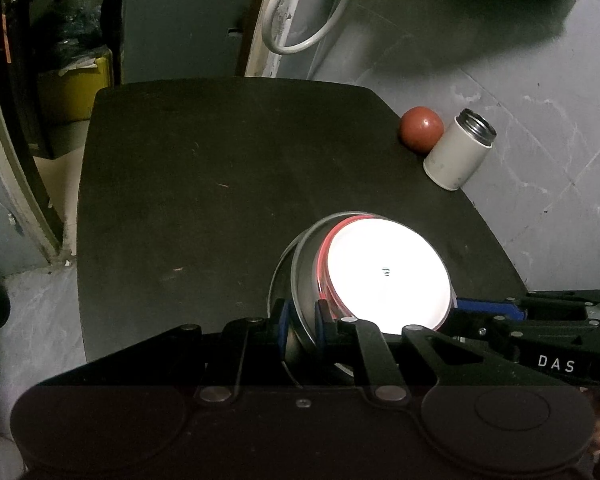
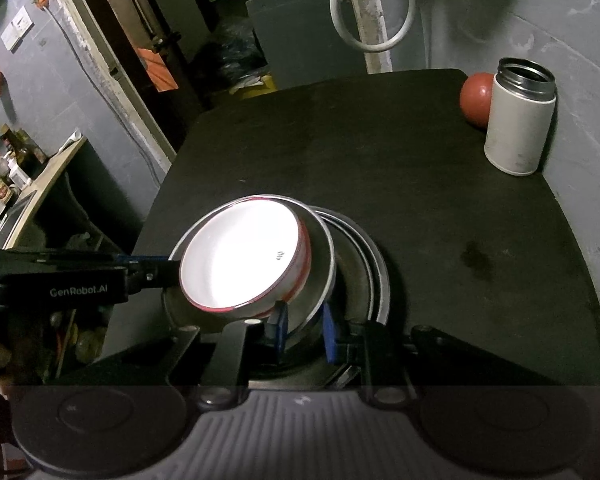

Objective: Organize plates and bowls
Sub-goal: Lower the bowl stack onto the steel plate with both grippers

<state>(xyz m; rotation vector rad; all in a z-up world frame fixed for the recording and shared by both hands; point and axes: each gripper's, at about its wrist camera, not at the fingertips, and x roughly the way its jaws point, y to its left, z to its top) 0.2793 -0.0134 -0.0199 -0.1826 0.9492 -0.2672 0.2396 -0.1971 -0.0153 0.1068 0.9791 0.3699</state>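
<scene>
On dark table (image 2: 440, 208): both tongs (image 1: 302, 322) (image 2: 302, 330) clamp metal bowl (image 2: 320, 280) rim, tilted; white bowl (image 2: 240, 256) nested inside.

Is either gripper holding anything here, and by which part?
Both grip the metal bowl by its rim: the left gripper on one side, the right gripper on another. The white bowl sits tilted inside it.
</scene>
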